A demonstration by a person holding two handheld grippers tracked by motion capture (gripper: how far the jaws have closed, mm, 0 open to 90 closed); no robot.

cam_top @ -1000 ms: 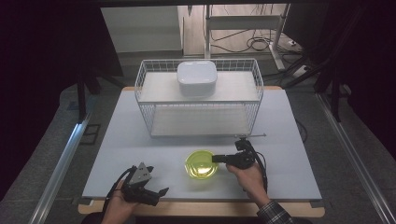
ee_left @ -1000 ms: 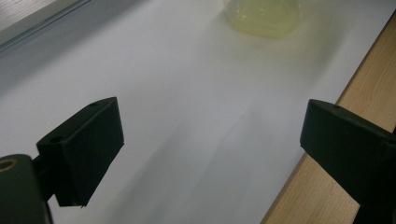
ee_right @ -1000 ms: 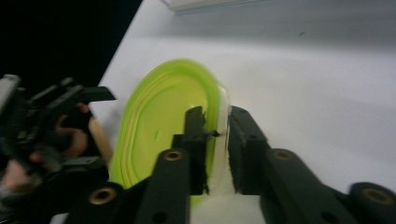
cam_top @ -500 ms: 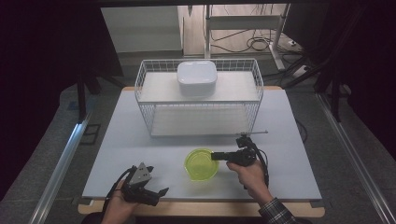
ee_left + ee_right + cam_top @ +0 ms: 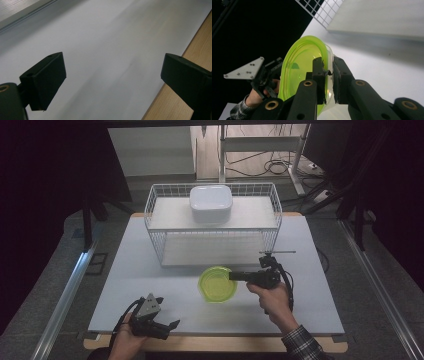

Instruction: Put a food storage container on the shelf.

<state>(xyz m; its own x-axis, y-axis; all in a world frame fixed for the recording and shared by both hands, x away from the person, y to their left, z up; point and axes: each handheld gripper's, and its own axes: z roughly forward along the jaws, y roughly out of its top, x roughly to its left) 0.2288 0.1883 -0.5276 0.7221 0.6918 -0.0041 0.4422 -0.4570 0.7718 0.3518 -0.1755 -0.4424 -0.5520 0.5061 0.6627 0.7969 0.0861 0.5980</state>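
Observation:
A translucent yellow-green bowl (image 5: 217,283) hangs a little above the white table top (image 5: 165,270), in front of the wire basket. My right gripper (image 5: 235,276) is shut on its right rim, one jaw inside the wall and one outside. In the right gripper view the green bowl (image 5: 299,72) stands on edge between my jaws, which pinch its clear rim at my right gripper (image 5: 328,71). My left gripper (image 5: 167,326) rests open near the table's front left edge. In the left gripper view my left gripper (image 5: 112,72) has only bare table between its jaws.
A white wire basket (image 5: 155,215) stands at the back middle, with a white lidded container (image 5: 210,202) on its upper shelf. A thin rod (image 5: 280,252) lies by the basket's front right corner. The wooden front edge (image 5: 190,50) runs beside the left gripper.
My right gripper has lifted the green bowl off the table and tipped it slightly. The left gripper has stayed where it was.

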